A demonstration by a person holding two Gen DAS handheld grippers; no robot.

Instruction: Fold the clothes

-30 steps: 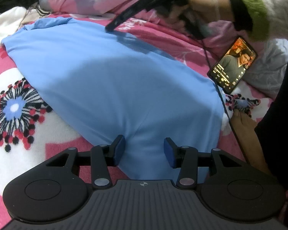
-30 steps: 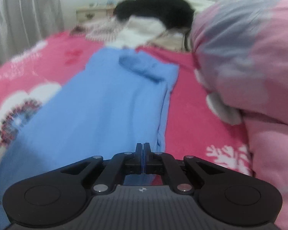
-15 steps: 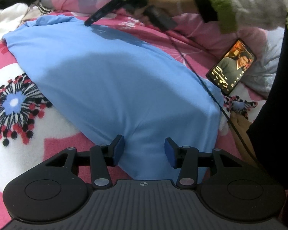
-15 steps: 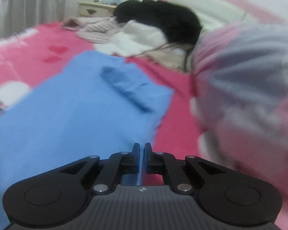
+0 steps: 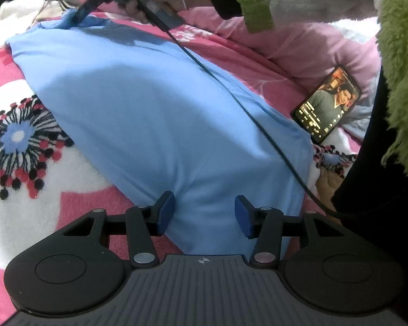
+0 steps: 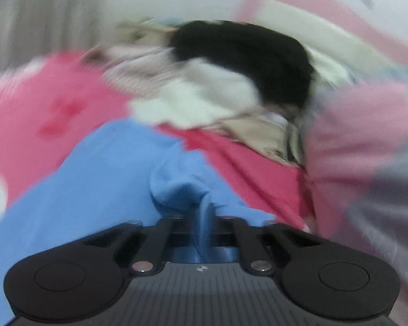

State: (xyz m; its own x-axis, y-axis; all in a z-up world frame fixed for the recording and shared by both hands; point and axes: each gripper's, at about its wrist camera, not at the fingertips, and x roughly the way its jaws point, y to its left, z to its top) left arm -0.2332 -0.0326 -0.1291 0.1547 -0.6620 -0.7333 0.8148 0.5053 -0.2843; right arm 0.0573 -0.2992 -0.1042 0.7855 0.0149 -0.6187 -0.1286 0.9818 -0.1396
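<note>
Across the middle of the left wrist frame, the blue shirt (image 5: 160, 114) lies flat on the pink flowered blanket (image 5: 21, 146), and the left gripper (image 5: 204, 212) hovers at its near edge with its jaws spread, pads clear of the cloth. At upper left, the right gripper (image 5: 80, 16) reaches the shirt's far corner; the blurred right wrist frame shows its jaws pressed together, pinching a bunched fold of blue cloth (image 6: 204, 217). A phone (image 5: 326, 103) lies beside the shirt at right.

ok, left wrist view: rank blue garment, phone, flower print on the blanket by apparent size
1. blue garment, by far the largest.
2. flower print, mid-size.
3. phone, smallest, though it lies farther from the camera, so the gap is unsure.
</note>
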